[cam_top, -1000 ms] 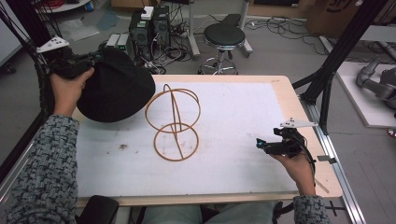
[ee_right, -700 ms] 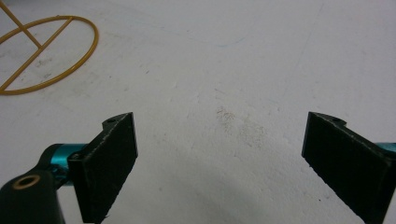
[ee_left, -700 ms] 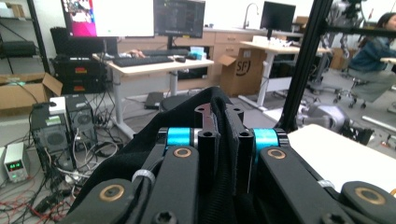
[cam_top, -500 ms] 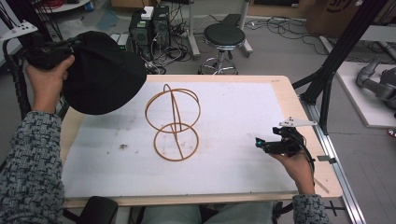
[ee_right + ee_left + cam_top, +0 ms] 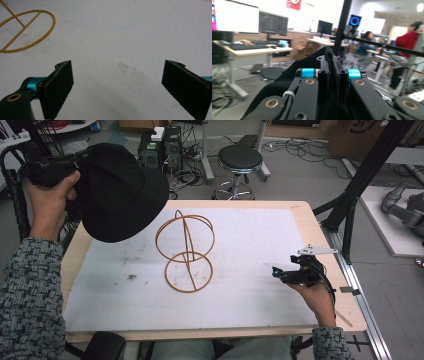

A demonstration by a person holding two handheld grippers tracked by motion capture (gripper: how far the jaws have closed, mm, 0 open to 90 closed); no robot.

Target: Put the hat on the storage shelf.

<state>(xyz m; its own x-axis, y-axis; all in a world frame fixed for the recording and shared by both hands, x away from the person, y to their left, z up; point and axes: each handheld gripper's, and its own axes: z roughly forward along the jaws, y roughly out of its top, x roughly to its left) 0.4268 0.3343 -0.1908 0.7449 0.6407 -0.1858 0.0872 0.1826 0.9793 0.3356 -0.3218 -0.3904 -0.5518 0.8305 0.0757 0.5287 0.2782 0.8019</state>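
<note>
Cap (image 5: 120, 190), black and pinched between the closed jaws of the left gripper (image 5: 331, 75), hangs raised off the table's left edge, seemingly bound for the wire hat stand (image 5: 186, 251), while the right gripper (image 5: 117, 85) rests wide apart, empty, on the white mat (image 5: 250, 245).

Things on and above the table

The wire stand (image 5: 186, 251) sits mid-mat (image 5: 250, 245). The cap (image 5: 120, 190) hangs up left, maybe past the edge. The right gripper (image 5: 295, 274) rests right.
</note>
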